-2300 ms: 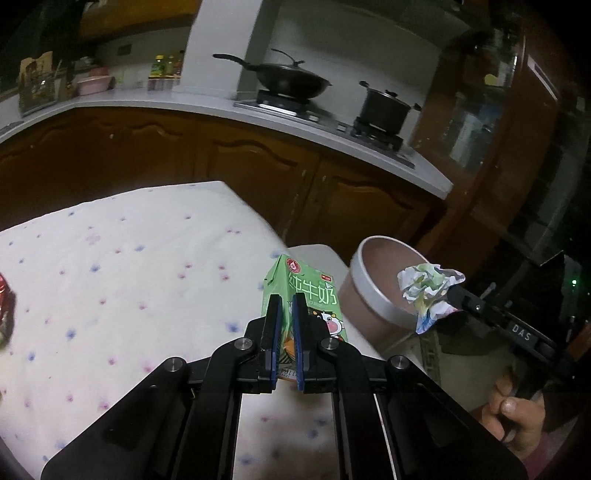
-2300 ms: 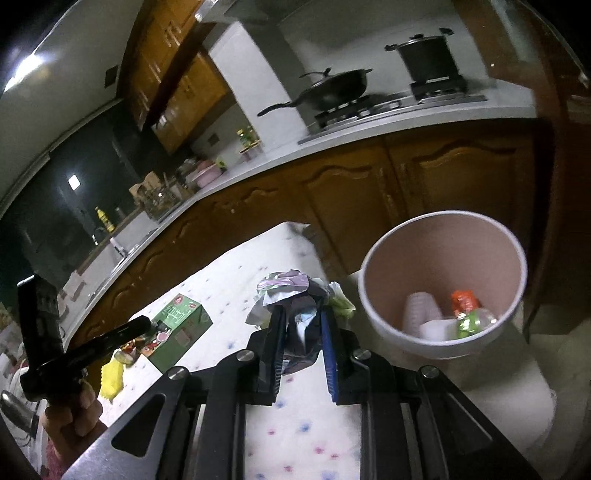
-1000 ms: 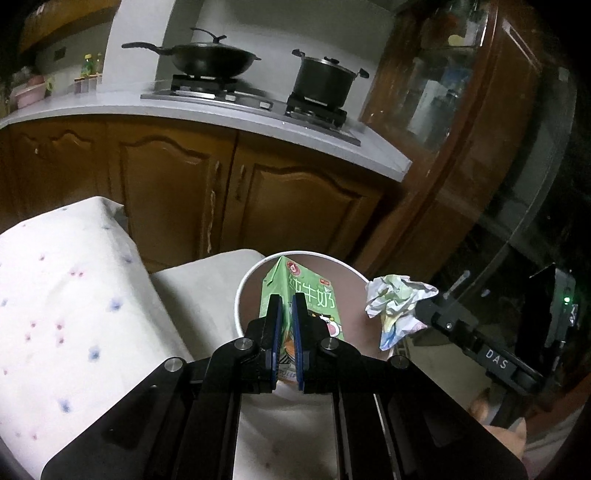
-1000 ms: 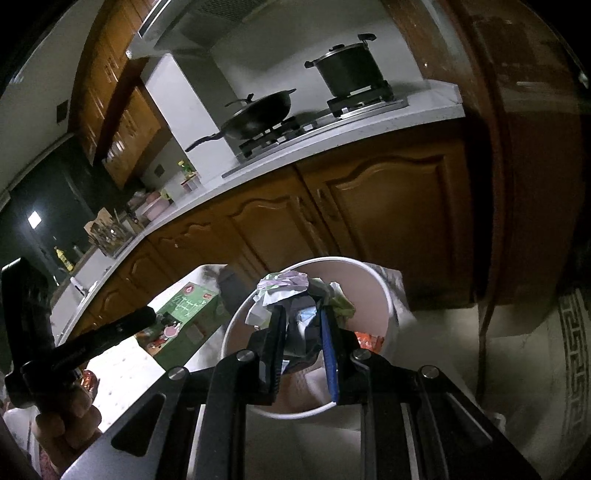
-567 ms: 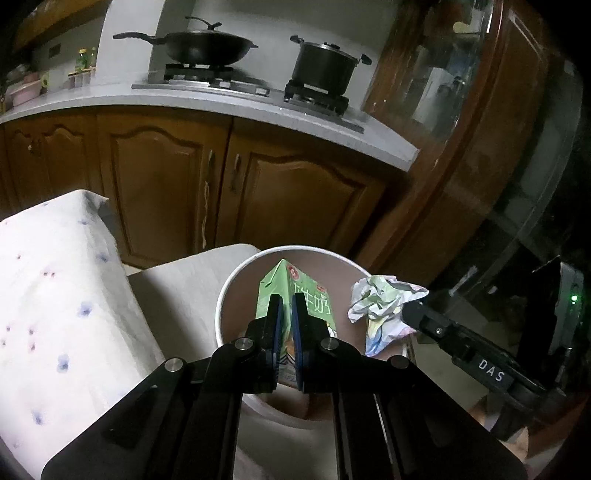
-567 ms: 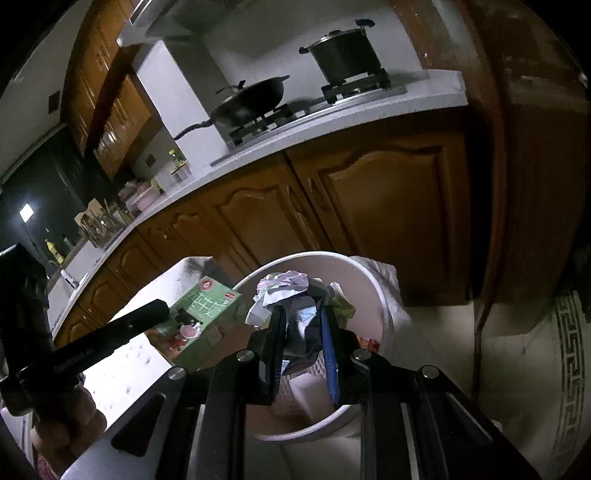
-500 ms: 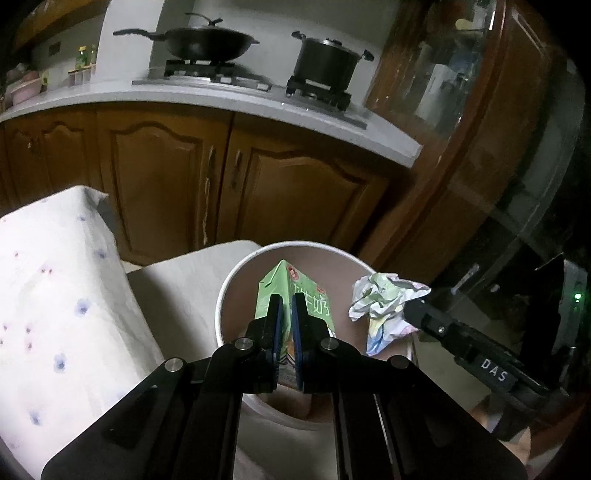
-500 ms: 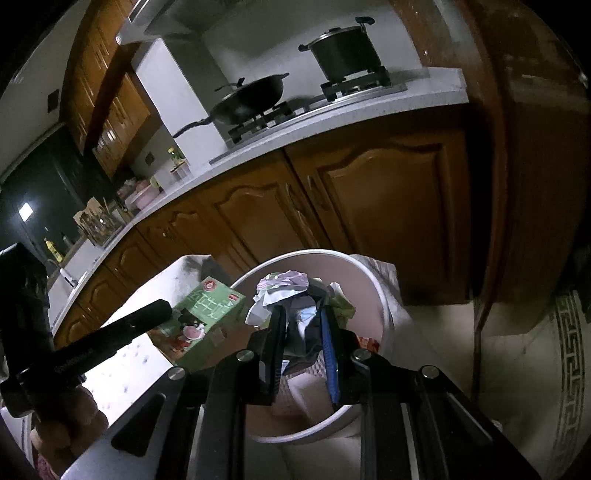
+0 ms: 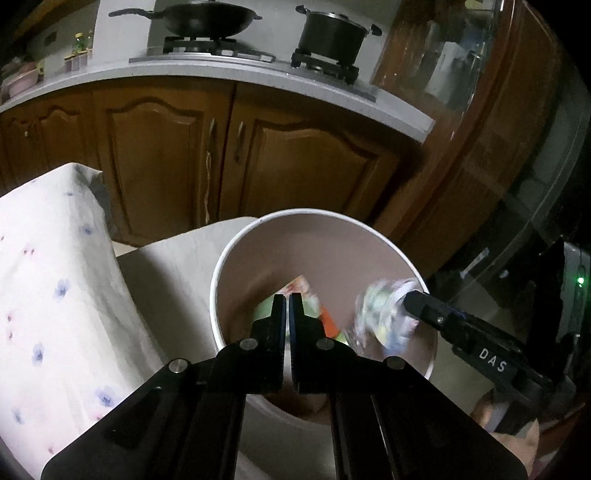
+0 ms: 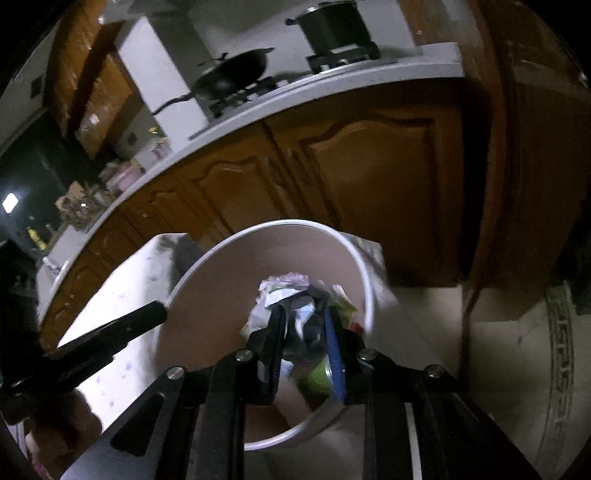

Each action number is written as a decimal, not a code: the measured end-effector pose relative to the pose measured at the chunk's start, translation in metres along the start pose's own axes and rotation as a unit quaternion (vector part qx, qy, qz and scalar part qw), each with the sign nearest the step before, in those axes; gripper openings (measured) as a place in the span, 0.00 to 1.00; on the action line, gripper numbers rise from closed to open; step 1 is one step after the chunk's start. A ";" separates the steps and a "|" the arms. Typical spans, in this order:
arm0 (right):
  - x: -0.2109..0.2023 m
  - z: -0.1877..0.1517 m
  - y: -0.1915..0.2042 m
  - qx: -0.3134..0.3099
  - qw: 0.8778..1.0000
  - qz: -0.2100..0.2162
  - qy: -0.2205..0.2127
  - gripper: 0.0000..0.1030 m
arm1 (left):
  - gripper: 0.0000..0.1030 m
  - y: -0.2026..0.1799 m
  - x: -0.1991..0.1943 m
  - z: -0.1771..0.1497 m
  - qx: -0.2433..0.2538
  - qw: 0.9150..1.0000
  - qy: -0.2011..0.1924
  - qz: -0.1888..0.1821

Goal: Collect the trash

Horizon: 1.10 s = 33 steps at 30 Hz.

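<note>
Two pieces of trash were at the bin (image 9: 236,254): a green milk carton (image 9: 306,291) and a crumpled paper wad (image 9: 384,319). The carton, pinched upright in the left gripper (image 9: 287,306) half a second before, was now a tilted blur of green and orange low inside the bin, beyond the gripper tips. It looked to have left the grip and to be dropping onto the trash already there. The left gripper's jaws stood almost pressed together, with only a sliver of gap and nothing between them. In the right wrist view the left gripper (image 10: 155,314) reached just to the bin's rim (image 10: 354,254) with its tip bare.

The wad had come further over the bin's mouth, at the tip of the right gripper (image 9: 410,299) and just inside the near rim. From the right wrist view the right gripper (image 10: 304,332) pointed down into the bin, and its jaws were apart only by the width of the wad (image 10: 284,291), which still seemed pinched, though motion blur made this uncertain.

So one item was probably binned, and the other needed only letting go.

The bin stood just beside the tabletop (image 9: 44,258), which was draped in a white cloth with small flowers. Brown cabinets (image 9: 155,155) rose behind, with a wok (image 9: 207,20) and a pot (image 9: 332,31) on the hob above.
</note>
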State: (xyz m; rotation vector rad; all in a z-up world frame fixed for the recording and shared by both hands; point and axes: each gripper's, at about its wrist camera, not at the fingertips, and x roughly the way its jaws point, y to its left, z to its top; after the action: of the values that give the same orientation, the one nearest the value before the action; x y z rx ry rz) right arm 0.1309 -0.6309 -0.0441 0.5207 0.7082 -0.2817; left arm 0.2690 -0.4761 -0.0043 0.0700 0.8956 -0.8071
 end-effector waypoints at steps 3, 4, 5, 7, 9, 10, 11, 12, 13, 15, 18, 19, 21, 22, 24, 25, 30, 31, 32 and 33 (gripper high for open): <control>0.001 0.000 -0.005 0.006 1.000 0.004 0.003 0.26 | 0.09 0.004 -0.003 -0.003 -0.004 1.000 0.002 0.003; 0.000 0.000 -0.005 0.008 1.000 0.004 0.001 0.34 | 0.14 0.005 -0.004 -0.003 -0.006 1.000 0.001 0.002; -0.002 0.000 -0.006 0.011 1.000 0.008 -0.002 0.36 | 0.18 0.006 -0.007 -0.004 -0.007 1.000 -0.001 0.008; -0.005 -0.001 -0.004 0.012 1.000 0.010 -0.005 0.37 | 0.22 0.009 -0.011 -0.005 -0.009 1.000 -0.004 0.010; -0.008 -0.001 -0.003 0.013 1.000 0.011 -0.009 0.40 | 0.32 0.012 -0.019 -0.007 -0.013 1.000 -0.009 0.013; -0.011 -0.001 -0.002 0.014 1.000 0.013 -0.013 0.45 | 0.38 0.013 -0.023 -0.009 -0.013 1.000 -0.013 0.015; -0.015 -0.002 0.000 0.014 1.000 0.016 -0.018 0.48 | 0.40 0.015 -0.027 -0.010 -0.014 1.000 -0.017 0.017; -0.017 -0.003 0.001 0.014 1.000 0.017 -0.021 0.53 | 0.42 0.017 -0.033 -0.011 -0.015 0.999 -0.022 0.021; -0.020 -0.004 0.003 0.015 0.999 0.018 -0.026 0.57 | 0.46 0.019 -0.037 -0.013 -0.016 0.999 -0.025 0.022; -0.026 -0.005 0.005 0.017 0.999 0.024 -0.034 0.64 | 0.54 0.025 -0.047 -0.016 -0.020 0.999 -0.031 0.028; -0.036 -0.008 0.011 0.021 0.998 0.031 -0.049 0.76 | 0.67 0.033 -0.060 -0.022 -0.026 0.998 -0.040 0.037; -0.040 -0.010 0.013 0.022 0.998 0.034 -0.054 0.80 | 0.68 0.035 -0.066 -0.025 -0.027 0.998 -0.045 0.040; -0.046 -0.014 0.018 0.024 0.997 0.040 -0.061 0.86 | 0.71 0.039 -0.076 -0.030 -0.026 0.997 -0.051 0.047; -0.049 -0.015 0.021 0.024 0.997 0.043 -0.063 0.87 | 0.74 0.041 -0.080 -0.032 -0.026 0.997 -0.054 0.052; -0.054 -0.018 0.027 0.026 0.996 0.052 -0.067 0.90 | 0.76 0.043 -0.091 -0.036 -0.025 0.996 -0.063 0.058; -0.055 -0.019 0.030 0.027 0.996 0.055 -0.069 0.91 | 0.78 0.045 -0.095 -0.039 -0.025 0.996 -0.066 0.061; -0.066 -0.028 0.047 0.020 0.995 0.064 -0.079 0.94 | 0.81 0.054 -0.119 -0.052 -0.030 0.994 -0.081 0.071; -0.068 -0.030 0.051 0.018 0.995 0.065 -0.080 0.94 | 0.82 0.056 -0.123 -0.053 -0.032 0.994 -0.083 0.071; -0.071 -0.032 0.056 0.015 0.994 0.068 -0.082 0.94 | 0.82 0.057 -0.126 -0.055 -0.033 0.993 -0.085 0.072; -0.073 -0.034 0.060 0.012 0.994 0.069 -0.083 0.94 | 0.83 0.058 -0.130 -0.058 -0.034 0.993 -0.088 0.073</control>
State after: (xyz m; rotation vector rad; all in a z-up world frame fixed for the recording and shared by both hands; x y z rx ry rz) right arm 0.0841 -0.5571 0.0047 0.5605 0.5061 -0.2017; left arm 0.2218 -0.3358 0.0364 0.0047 0.7422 -0.6355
